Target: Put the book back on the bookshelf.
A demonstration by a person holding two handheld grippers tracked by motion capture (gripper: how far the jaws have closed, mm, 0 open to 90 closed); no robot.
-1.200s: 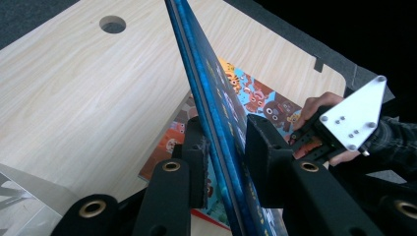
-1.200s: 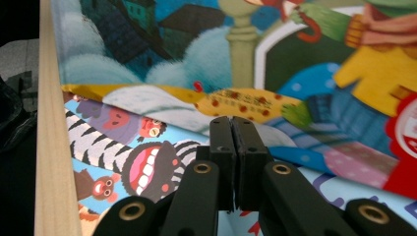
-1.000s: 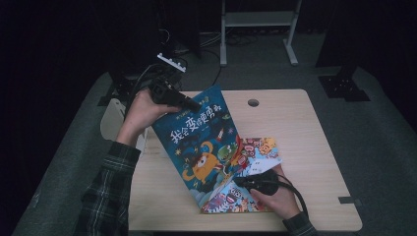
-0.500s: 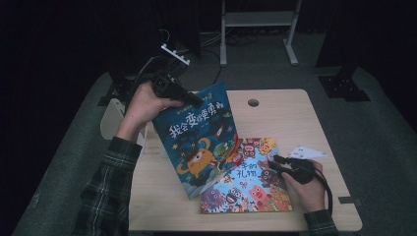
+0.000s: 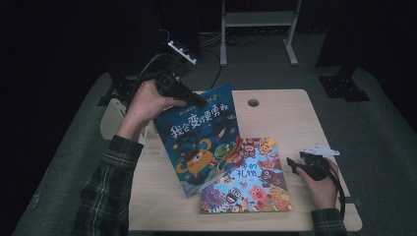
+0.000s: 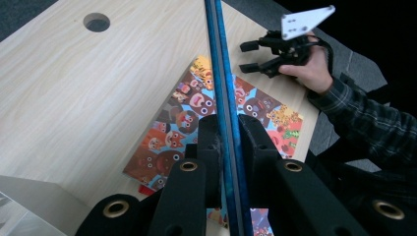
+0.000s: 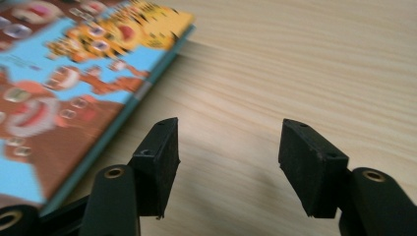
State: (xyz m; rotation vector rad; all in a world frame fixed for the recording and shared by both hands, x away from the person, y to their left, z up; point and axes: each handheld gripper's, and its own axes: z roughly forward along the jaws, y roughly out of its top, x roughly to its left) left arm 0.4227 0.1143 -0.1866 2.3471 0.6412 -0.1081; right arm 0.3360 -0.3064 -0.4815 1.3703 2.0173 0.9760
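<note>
The left gripper pinches the blue book upright, its lower edge overlapping the monster book; it could slip and topple. The right gripper, just beside the monster book, has just been opening and holds nothing.

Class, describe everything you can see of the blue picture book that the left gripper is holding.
The blue book is a thin picture book with a glossy-looking dark blue cover, large white Chinese characters and an orange cartoon monster. It is closed and tilted up off the wooden table. The left gripper clamps its upper edge, jaws pressed on both covers. Its lower corner overlaps the colourful book lying flat beneath.
</note>
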